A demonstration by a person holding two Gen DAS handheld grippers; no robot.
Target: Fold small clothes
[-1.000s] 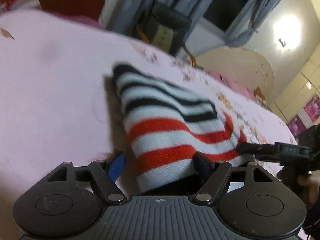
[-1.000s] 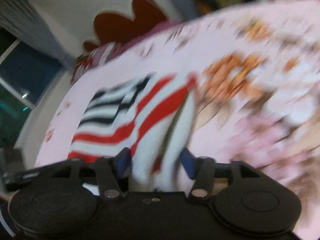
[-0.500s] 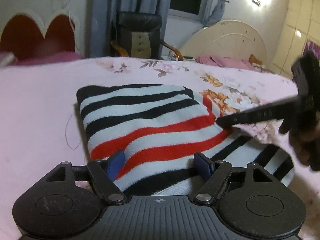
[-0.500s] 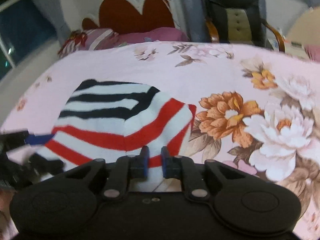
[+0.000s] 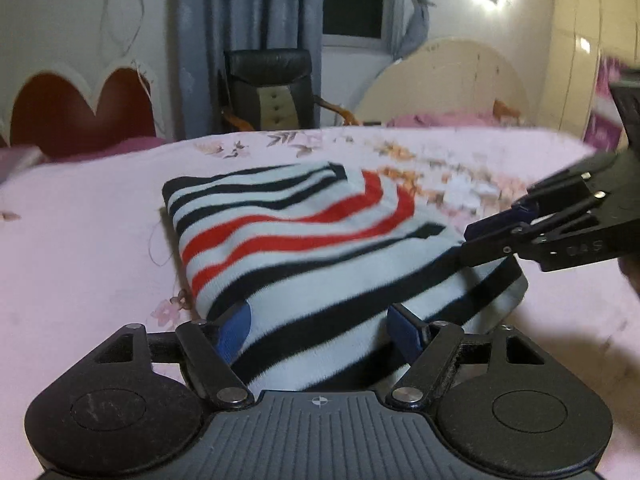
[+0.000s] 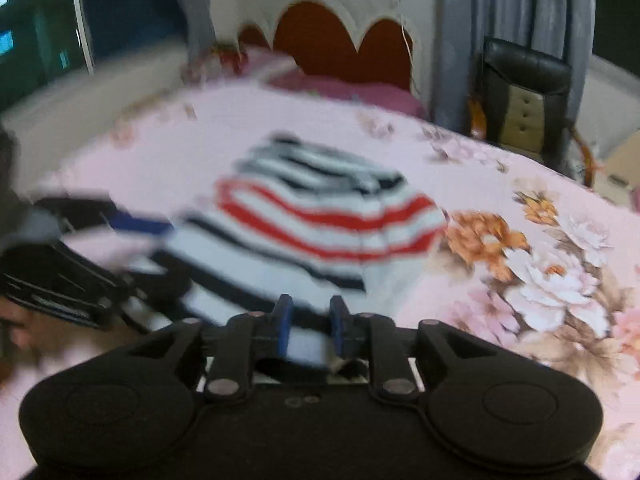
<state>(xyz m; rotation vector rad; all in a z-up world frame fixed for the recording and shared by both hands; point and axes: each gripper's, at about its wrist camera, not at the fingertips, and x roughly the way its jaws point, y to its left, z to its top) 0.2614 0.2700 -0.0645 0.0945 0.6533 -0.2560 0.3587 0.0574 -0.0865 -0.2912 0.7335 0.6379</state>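
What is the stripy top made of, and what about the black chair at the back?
The stripy top looks like soft knitted fabric, maybe wool or cotton: its surface is fuzzy and matte, and it bends into folds on the bed. The black chair looks like leather or fake leather: it is smooth with a slight shine and has buttoned padding down the middle. Which kind exactly, the pictures cannot tell.

a pink floral bedsheet (image 5: 80, 240) covers the bed; behind it stand a scalloped red headboard (image 5: 80, 116), a black office chair (image 5: 272, 88) (tan panel) and grey curtains (image 5: 224, 24).
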